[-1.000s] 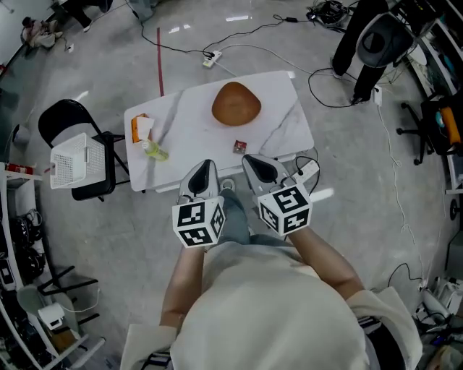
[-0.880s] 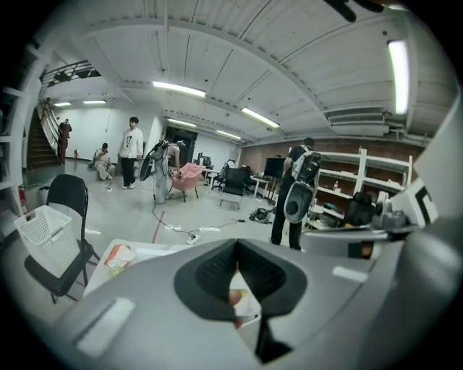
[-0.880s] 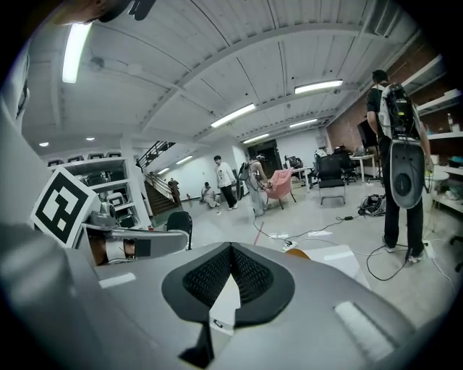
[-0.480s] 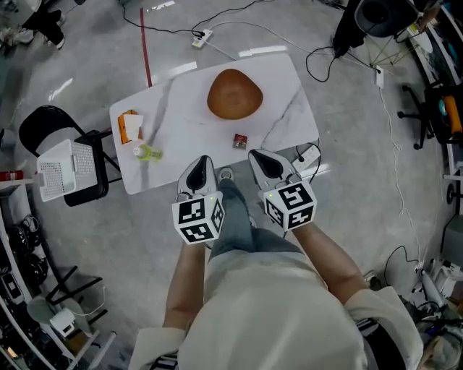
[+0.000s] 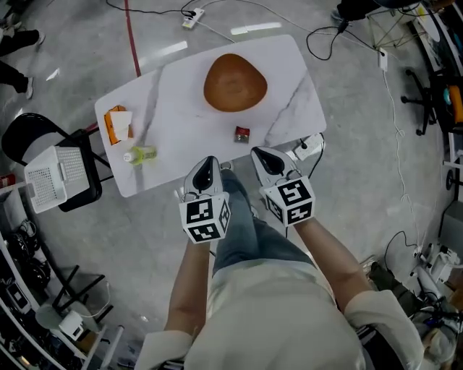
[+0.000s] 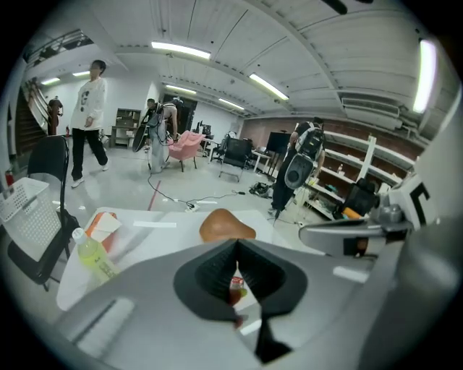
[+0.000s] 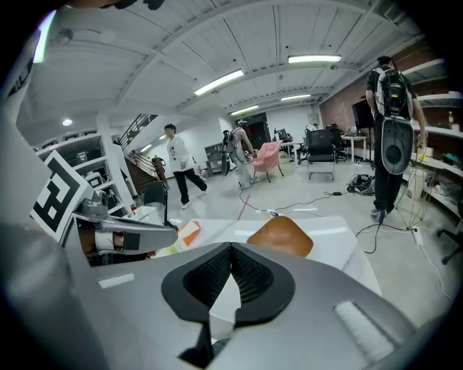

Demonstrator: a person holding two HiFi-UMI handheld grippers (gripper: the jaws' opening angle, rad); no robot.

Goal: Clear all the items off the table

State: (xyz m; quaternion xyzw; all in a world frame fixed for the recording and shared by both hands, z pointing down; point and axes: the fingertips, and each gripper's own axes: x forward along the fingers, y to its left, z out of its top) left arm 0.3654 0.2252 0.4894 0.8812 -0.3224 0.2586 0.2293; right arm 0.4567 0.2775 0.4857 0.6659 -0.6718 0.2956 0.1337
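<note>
On the white marble table point(image 5: 181, 108) stand a brown bowl point(image 5: 235, 82), a small red item point(image 5: 241, 134), a lying green bottle point(image 5: 139, 155) and an orange and white carton point(image 5: 116, 124). My left gripper point(image 5: 205, 168) and right gripper point(image 5: 264, 155) hang side by side over the table's near edge, both shut and empty. In the left gripper view my left gripper point(image 6: 237, 246) points at the red item point(image 6: 236, 287), with the bowl point(image 6: 226, 225) beyond and the bottle point(image 6: 94, 254) to the left. My right gripper point(image 7: 231, 249) faces the bowl point(image 7: 281, 236).
A black chair with a white basket point(image 5: 54, 177) on it stands left of the table. Cables and a power strip point(image 5: 191, 13) lie on the floor behind. People walk at the far end of the room, as the left gripper view shows.
Both grippers have come down toward the table's near edge, still side by side and shut. The table's items have not moved.
</note>
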